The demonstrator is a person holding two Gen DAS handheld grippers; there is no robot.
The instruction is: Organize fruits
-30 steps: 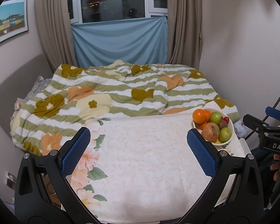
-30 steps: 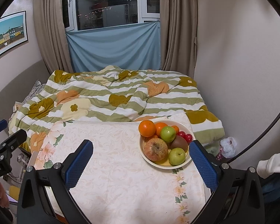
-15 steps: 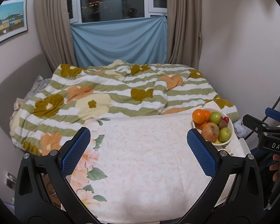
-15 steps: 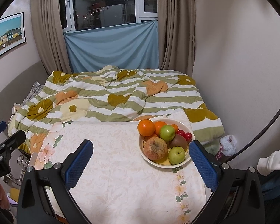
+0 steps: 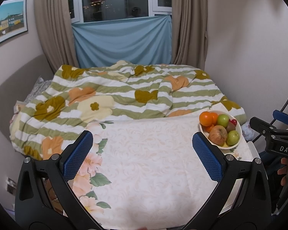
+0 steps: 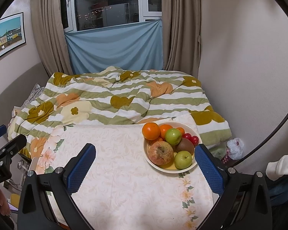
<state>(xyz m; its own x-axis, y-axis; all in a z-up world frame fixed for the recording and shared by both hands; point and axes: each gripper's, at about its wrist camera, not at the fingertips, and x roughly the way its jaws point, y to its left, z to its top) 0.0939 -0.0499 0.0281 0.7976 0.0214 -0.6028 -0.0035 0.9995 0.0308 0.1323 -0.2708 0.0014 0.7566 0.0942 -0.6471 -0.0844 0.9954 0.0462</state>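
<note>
Striped floral quilt (image 6: 122,99) on the bed behind; floral tablecloth (image 6: 124,163) over the table, bare across its left and middle. Cream bowl (image 6: 164,167) near the cloth's far right corner, holding oranges (image 6: 151,131), apples (image 6: 161,152), kiwi (image 6: 184,146). Left gripper (image 5: 142,147) and right gripper (image 6: 145,162): both spread wide, gripping nothing, the right's blue pad (image 6: 208,169) just beside the bowl.

Left gripper (image 5: 142,151) and right gripper (image 6: 145,164) both gape wide, holding nothing
</note>
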